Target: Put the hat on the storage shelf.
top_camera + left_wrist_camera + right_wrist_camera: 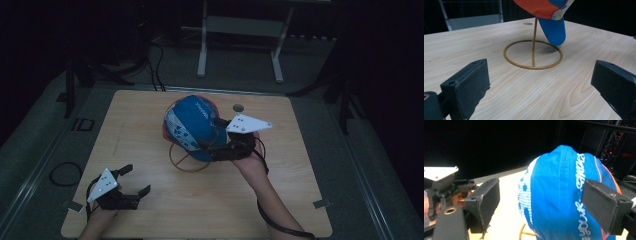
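A light wooden table point(150, 125) bears a gold wire stand point(533, 53).

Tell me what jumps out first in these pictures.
The blue cap with orange trim, perched on a gold wire stand mid-table, grabs the eye at once. The right gripper sits open at the cap's side, jaws either side of it. The left gripper rests open near the table's front left corner.

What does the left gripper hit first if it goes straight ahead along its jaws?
Likely the gold stand: its ring base lies dead ahead on the table between the left gripper's open jaws, bare wood before it. The cap hangs above that line. Depth is unclear.
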`<action>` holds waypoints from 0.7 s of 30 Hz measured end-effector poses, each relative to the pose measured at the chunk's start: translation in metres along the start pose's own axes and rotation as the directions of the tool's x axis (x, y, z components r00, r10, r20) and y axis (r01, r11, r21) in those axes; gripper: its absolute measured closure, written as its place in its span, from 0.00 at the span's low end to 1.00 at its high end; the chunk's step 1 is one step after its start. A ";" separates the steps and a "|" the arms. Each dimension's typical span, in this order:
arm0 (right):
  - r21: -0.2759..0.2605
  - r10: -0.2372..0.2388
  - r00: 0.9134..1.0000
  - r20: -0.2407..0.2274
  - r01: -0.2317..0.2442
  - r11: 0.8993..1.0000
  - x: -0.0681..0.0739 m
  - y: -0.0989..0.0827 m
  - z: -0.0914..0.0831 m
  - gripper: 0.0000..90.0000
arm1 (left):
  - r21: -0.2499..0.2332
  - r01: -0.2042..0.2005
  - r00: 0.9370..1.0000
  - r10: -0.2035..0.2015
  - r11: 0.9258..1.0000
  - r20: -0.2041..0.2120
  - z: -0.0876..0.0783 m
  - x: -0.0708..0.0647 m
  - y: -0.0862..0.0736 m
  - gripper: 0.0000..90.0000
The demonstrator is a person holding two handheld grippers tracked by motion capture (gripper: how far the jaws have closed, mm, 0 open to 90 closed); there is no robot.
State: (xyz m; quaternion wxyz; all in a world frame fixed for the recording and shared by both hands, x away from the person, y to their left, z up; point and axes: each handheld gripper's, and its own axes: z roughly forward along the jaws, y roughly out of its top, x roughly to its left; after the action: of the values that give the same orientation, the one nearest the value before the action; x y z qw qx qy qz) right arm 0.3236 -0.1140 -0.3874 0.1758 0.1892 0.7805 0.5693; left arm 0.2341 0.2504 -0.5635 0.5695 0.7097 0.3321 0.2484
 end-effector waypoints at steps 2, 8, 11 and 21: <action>0.009 -0.017 1.000 0.018 0.017 1.000 0.000 -0.004 -0.002 0.17 | 0.003 -0.002 1.000 0.002 1.000 0.002 0.001 0.000 0.000 0.02; 0.042 -0.030 0.999 0.032 0.029 0.999 -0.003 -0.021 -0.006 0.17 | 0.009 -0.013 1.000 0.013 1.000 0.001 0.002 -0.001 -0.001 0.02; 0.055 -0.024 0.999 0.036 0.022 0.998 -0.005 -0.030 -0.008 0.16 | 0.015 -0.020 1.000 0.020 1.000 0.000 0.002 -0.001 -0.001 0.02; 0.070 -0.008 0.999 0.050 0.005 0.998 -0.012 -0.063 -0.015 0.16 | 0.020 -0.021 1.000 0.021 1.000 0.002 0.003 -0.002 -0.002 0.02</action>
State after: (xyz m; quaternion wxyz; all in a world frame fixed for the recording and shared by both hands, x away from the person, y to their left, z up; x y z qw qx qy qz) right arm 0.3208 -0.1501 -0.4425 0.1903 0.2069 0.7960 0.5361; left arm 0.2344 0.2469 -0.5661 0.5603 0.7188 0.3267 0.2503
